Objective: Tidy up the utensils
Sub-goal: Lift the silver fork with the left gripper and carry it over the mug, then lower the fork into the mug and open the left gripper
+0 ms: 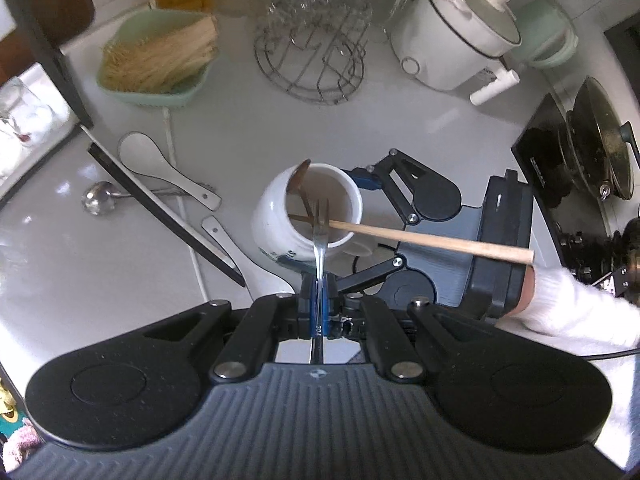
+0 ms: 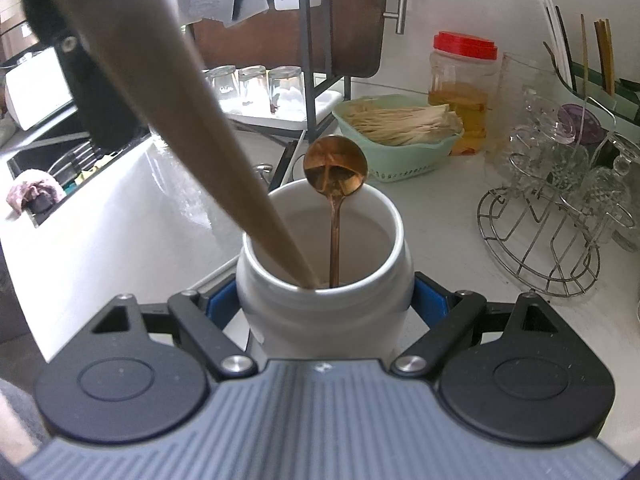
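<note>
The right gripper [image 2: 326, 300] hugs the white jar [image 2: 324, 304]. The left gripper [image 1: 320, 276] pinches a fork [image 1: 321, 240], its tines over the jar's mouth, beside the copper spoon [image 2: 335, 172] inside.

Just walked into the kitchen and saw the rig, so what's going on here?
Utensils are being gathered into a white ceramic jar. The right gripper is clamped around the jar, steadying it on the white counter. The left gripper pinches a silver metal fork, tines at the jar's mouth. A copper spoon and a wooden stick already stand inside.
</note>
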Motion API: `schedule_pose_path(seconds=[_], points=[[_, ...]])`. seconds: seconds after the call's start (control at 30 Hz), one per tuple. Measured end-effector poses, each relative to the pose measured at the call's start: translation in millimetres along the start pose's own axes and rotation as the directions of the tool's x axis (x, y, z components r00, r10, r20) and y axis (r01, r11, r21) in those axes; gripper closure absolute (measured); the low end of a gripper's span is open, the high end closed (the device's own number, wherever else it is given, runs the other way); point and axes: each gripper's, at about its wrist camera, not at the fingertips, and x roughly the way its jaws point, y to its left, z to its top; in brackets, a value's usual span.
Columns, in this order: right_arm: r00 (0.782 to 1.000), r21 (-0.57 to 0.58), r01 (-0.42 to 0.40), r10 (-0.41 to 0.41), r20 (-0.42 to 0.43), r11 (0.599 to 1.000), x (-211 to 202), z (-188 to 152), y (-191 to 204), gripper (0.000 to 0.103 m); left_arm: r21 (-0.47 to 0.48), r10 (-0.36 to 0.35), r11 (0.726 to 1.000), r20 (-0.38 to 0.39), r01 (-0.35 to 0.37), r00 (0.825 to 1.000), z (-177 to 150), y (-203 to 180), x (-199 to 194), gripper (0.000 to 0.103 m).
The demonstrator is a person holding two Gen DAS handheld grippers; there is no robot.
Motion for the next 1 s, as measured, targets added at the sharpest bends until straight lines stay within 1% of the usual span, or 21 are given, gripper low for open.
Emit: schedule_pose_path(seconds=[0.2, 0.43, 0.53, 0.67, 0.73, 0.87, 1.0], points=[[1.0, -0.004, -0.007, 0.007, 0.001, 1.0, 0, 0, -1, 0.012, -0.018, -0.009, 1.0, -0.122, 0.006, 0.992, 23, 3, 23, 0.1], [1.0, 0.002, -0.005, 0.005, 0.007, 1.0, 0, -2, -1, 0.012, -0.047, -0.007, 0.999, -0.229, -0.004, 0.973, 47, 6, 43, 0.1], [1.0, 0.003, -0.005, 0.005, 0.011, 1.0, 0, -3, -1, 0.012, -0.055, 0.004, 0.998, -0.255, -0.019, 0.967, 53, 8, 51, 0.1], [1.0, 0.004, -0.003, 0.003, 0.013, 1.0, 0, -3, -1, 0.012, -0.086, -0.006, 0.996, -0.288, -0.019, 0.958, 59, 11, 59, 0.1], [1.0, 0.004, -0.001, 0.001, 0.014, 1.0, 0, -3, 0, 0.012, -0.087, 0.007, 0.996, -0.299, -0.035, 0.954, 59, 12, 62, 0.1], [1.0, 0.003, -0.002, 0.001, 0.016, 1.0, 0, -4, 0, 0.012, -0.101, 0.016, 0.994, -0.31, -0.05, 0.951, 61, 13, 64, 0.1], [1.0, 0.004, -0.002, 0.002, 0.018, 1.0, -2, -4, 0, 0.012, -0.11, 0.023, 0.992, -0.307, -0.06, 0.951, 62, 13, 65, 0.1]])
